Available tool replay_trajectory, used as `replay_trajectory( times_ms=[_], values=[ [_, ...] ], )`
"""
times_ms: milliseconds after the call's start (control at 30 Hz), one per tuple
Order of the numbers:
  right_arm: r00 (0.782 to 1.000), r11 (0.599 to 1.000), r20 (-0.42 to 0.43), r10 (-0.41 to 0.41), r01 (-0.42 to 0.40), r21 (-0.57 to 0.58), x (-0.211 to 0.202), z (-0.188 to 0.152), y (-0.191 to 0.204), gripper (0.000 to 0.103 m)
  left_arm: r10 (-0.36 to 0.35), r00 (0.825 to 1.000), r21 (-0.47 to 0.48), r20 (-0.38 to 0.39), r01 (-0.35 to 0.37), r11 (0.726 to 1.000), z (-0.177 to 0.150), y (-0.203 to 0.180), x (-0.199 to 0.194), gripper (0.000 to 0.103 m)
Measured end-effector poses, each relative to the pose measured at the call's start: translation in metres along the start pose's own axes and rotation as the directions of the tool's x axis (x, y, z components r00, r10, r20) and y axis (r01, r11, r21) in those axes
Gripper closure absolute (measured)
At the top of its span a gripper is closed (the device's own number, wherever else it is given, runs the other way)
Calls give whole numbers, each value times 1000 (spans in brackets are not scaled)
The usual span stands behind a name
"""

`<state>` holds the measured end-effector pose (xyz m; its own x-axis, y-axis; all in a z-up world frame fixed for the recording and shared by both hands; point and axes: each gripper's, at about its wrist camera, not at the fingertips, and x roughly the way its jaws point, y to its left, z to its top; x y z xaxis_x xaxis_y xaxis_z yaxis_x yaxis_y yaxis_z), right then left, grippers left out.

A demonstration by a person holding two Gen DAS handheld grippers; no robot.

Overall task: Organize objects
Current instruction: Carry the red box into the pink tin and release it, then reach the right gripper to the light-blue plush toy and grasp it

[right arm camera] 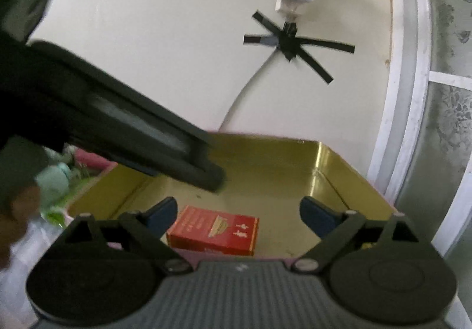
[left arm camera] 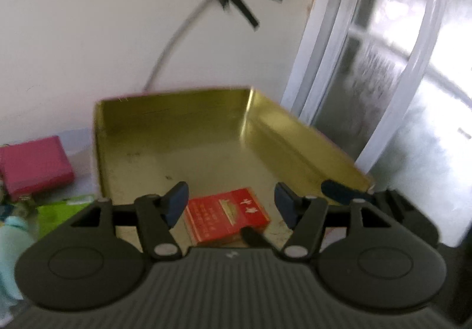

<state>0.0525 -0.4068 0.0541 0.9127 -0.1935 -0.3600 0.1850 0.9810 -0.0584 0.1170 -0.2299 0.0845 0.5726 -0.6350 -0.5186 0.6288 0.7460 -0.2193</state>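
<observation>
Red box: a red carton (left arm camera: 227, 215) is lying flat on the floor of the gold tin (left arm camera: 177, 134), at the lower centre of both wrist views, close to the tin's near wall.
Left tongs: the left tongs (left arm camera: 231, 205) are standing spread, pinching nothing, with the blue pads to either side of the carton and above it.
Right tongs: the right tongs (right arm camera: 237, 215) are also gaping wide and empty, hovering over the tin's near rim with the carton low between the pads.
Crowding risk: both tools are sharing the same small space; the left tool's dark body is crossing the left half of the right wrist view, so a move by either could be knocking the other.
Tin risk: the tin looks light, so a pad catching its wall could be tipping or sliding it on the tabletop (right arm camera: 177, 63).
Carton risk: closing from above on a flat carton could be skidding it against the wall instead of gripping it.
Waiting items: a pink box (left arm camera: 35, 167) and green packets (left arm camera: 65, 208) are sitting at the left edge of the left wrist view, outside the tin, just beside it.
Blur: both views are smeared, so exact contact is hard to tell.
</observation>
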Motion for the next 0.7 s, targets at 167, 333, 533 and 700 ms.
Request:
replay_trajectory(
  times_ms=[167, 333, 533, 700],
  values=[
    [994, 984, 96, 52, -67, 166, -25, 11, -7, 10, 81, 991, -40, 105, -77, 996, -12, 39, -66, 37],
    [949, 911, 143, 280, -310, 273, -37, 6, 25, 11, 328, 944, -163, 45, -317, 934, -56, 105, -112, 37],
    [910, 906, 62, 410, -414, 85, -41, -8, 115, 13, 447, 893, -270, -55, -444, 855, -94, 152, -135, 37],
    [894, 893, -27, 448, -446, 55, -34, -19, 151, 13, 480, 876, -263, -42, -473, 841, -100, 164, -142, 37]
  ],
)
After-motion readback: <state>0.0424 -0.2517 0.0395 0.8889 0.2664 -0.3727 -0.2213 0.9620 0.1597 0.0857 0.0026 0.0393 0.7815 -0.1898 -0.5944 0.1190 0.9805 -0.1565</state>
